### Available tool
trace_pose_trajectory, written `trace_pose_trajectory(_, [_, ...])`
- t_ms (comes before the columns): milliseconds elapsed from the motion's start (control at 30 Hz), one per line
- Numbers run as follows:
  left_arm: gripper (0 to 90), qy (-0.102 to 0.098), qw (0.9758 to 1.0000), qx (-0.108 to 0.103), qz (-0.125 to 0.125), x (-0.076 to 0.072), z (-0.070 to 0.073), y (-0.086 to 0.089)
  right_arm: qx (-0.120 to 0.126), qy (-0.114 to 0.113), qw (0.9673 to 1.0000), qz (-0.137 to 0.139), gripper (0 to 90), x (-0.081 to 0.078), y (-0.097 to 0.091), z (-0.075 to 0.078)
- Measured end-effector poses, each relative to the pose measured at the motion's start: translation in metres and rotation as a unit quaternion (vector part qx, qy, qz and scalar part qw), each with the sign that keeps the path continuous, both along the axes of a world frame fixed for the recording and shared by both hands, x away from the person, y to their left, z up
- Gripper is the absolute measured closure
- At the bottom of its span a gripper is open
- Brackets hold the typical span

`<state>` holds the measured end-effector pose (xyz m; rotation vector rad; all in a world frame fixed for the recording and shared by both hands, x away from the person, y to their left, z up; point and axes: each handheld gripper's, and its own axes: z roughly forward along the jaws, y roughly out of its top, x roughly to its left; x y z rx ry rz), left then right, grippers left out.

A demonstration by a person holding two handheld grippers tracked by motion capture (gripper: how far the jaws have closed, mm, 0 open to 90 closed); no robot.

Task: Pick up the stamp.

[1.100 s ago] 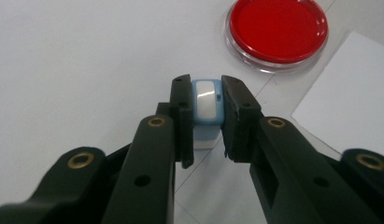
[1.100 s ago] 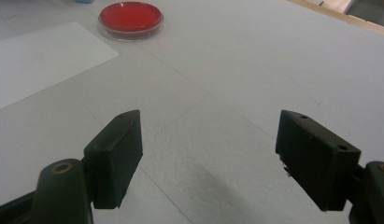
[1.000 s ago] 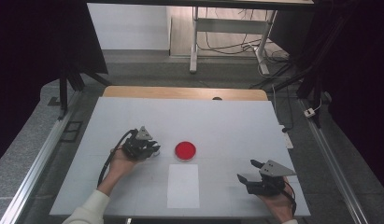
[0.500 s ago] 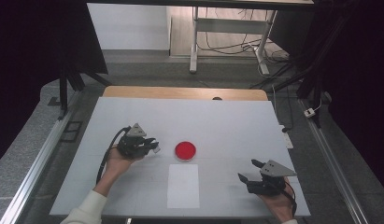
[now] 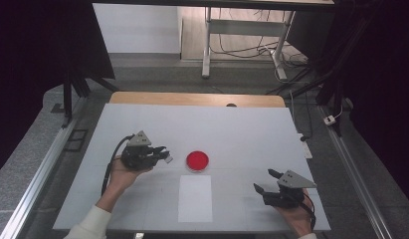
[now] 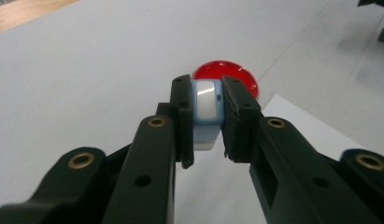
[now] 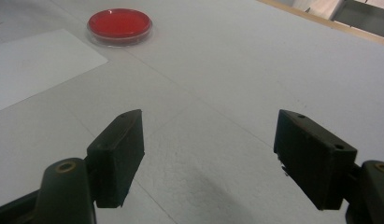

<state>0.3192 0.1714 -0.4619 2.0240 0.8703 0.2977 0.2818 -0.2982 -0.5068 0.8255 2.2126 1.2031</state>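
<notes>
High view: left gripper [image 5: 161,155] is held above the white table [image 5: 242,129], just left of the red dish [image 5: 197,160]; a small pale block shows at its tip. Right gripper [image 5: 266,182] rests low at the near right, well apart from the dish. A white sheet [image 5: 194,197] lies just in front of the dish.

Left gripper view: jaws are clamped on a small blue-and-white block [image 6: 207,102], which sits squarely between the pads near their tips. The dish [image 6: 236,77] lies just beyond the block.

Right gripper view: jaws stand wide apart with nothing between them, above bare table; the dish [image 7: 119,24] is far off, the sheet [image 7: 35,65] beside it.

Step in hand: judged as carrying the block toward the dish.

Next move: likely calls for bringing the block over the dish, lowering gently, then loosening the grip.
</notes>
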Motion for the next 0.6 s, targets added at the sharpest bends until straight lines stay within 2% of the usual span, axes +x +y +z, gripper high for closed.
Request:
trace_pose_trajectory(300, [75.6, -0.003, 0.9992, -0.039, -0.009, -0.009, 0.009, 0.003, 0.005, -0.001, 1.0000, -0.003, 24.4, 0.002, -0.001, 0.000])
trace_pose_trajectory(600, [75.6, -0.019, 0.9978, -0.059, -0.026, -0.020, 0.023, -0.004, -0.001, -0.004, 1.0000, -0.008, 24.8, 0.000, -0.003, 0.001])
